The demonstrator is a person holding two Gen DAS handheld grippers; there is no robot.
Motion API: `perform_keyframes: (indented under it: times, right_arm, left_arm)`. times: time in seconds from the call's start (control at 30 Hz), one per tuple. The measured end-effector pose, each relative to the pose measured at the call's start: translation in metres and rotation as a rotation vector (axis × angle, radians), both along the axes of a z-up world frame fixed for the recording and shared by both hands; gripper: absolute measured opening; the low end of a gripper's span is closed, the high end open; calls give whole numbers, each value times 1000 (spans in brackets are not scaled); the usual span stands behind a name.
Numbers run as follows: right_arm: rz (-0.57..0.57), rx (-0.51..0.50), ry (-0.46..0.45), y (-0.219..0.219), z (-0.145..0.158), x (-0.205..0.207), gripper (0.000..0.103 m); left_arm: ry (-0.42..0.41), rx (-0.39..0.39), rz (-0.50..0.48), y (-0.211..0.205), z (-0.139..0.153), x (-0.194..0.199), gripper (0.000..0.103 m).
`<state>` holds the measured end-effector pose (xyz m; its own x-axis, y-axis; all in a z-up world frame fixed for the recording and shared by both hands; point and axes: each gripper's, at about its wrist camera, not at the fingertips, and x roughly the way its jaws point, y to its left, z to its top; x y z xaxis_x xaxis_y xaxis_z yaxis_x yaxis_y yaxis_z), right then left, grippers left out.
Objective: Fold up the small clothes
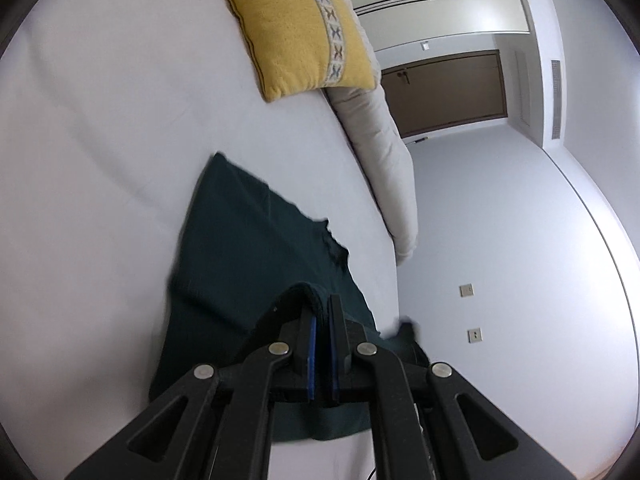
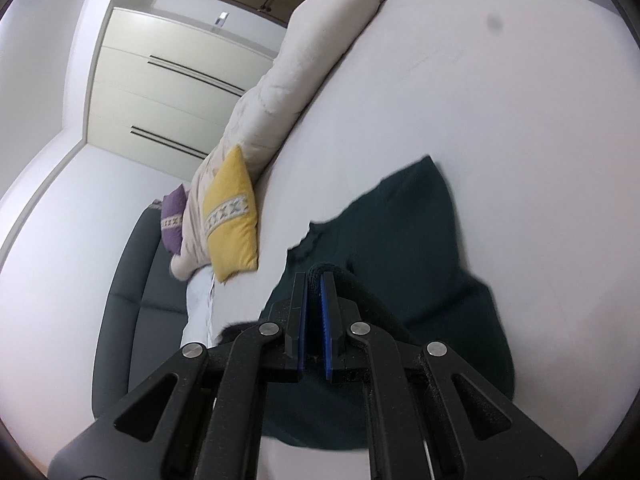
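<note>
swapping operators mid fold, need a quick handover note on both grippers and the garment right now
Left gripper: fingers shut on a rolled edge of the dark green knit garment.
Right gripper: fingers shut on another edge of the same garment.
Garment: lifted at both pinched edges, the rest draped on the white bed sheet; yellow square cushion with patterned band sits further up the bed, apart from it.
Done: both edges grasped.
Left: carry the fold over, lay it flat, release. No finished fold visible yet.

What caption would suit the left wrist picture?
Left gripper pinches the dark green garment on a white bed, yellow cushion beyond.
</note>
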<state>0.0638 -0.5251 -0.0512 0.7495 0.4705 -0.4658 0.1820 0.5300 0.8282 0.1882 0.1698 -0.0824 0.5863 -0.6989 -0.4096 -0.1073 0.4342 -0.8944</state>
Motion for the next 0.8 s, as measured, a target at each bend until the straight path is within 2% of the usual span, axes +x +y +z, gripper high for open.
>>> perform_keyframes:
  times: [0.17, 0.43, 0.5, 0.53, 0.6, 0.67, 0.7, 0.73, 0.8]
  right_arm:
    - [-34, -13, 46, -2, -23, 49, 5]
    - [-104, -14, 91, -13, -61, 113, 5]
    - [-118, -35, 109, -15, -74, 128, 5]
    - [-117, -48, 122, -14, -79, 134, 5]
    - [-121, -72, 172, -15, -96, 150, 9]
    - [-145, -90, 185, -18, -104, 154, 23]
    - [-160, -95, 174, -19, -105, 153, 42]
    - [-168, -97, 155, -20, -105, 151, 55]
    - [-163, -134, 139, -18, -99, 148, 59]
  left_arm:
    - [32, 28, 10, -6, -16, 51, 5]
    - [87, 47, 36, -8, -46, 105, 6]
    - [115, 72, 37, -10, -58, 117, 6]
    - [133, 82, 40, -11, -65, 123, 7]
    - [155, 84, 52, -10, -77, 129, 14]
    - [143, 51, 62, -6, -78, 129, 40]
    - [127, 44, 72, -3, -75, 127, 48]
    - [113, 54, 87, 1, -71, 124, 58]
    - [98, 62, 106, 7, -65, 118, 59]
